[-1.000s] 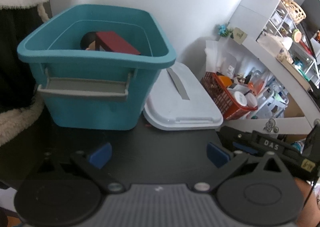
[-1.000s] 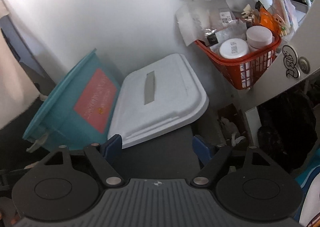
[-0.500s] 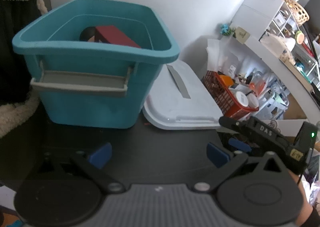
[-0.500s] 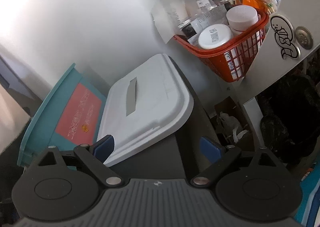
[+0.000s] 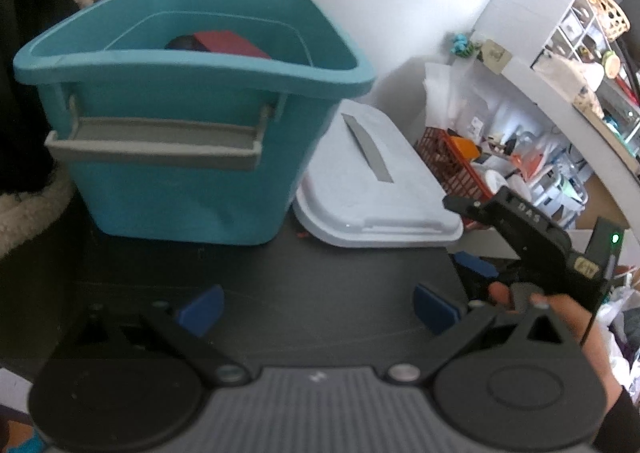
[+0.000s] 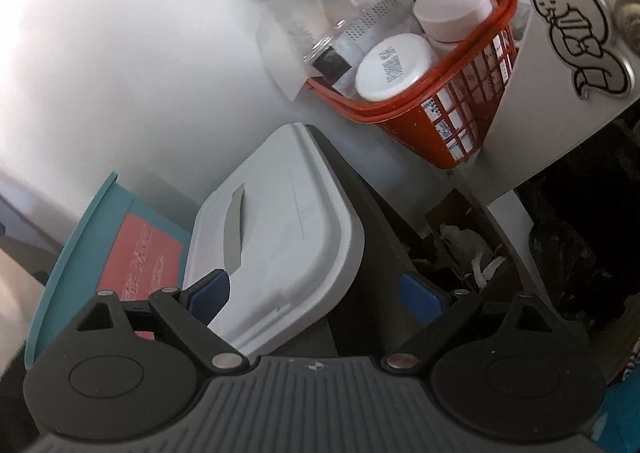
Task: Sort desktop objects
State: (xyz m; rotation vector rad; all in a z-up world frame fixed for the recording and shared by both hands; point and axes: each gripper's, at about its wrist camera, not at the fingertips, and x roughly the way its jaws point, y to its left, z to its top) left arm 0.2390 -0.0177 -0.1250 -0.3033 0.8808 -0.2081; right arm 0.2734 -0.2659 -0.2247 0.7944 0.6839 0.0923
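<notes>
Teal bin [image 5: 180, 181] on dark surface [image 5: 320, 285], white lid [image 5: 372, 189] flat just beside. Left hand-held gripper [image 5: 316, 307] spread, empty. Right hand-held gripper [image 6: 316, 295] spread, straddling lid's near corner.

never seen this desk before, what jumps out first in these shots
The big teal bin dominates the left of the dark tabletop, a dark red box inside it. Beside it on its right lies a white lid, and past that a crammed orange basket.
</notes>
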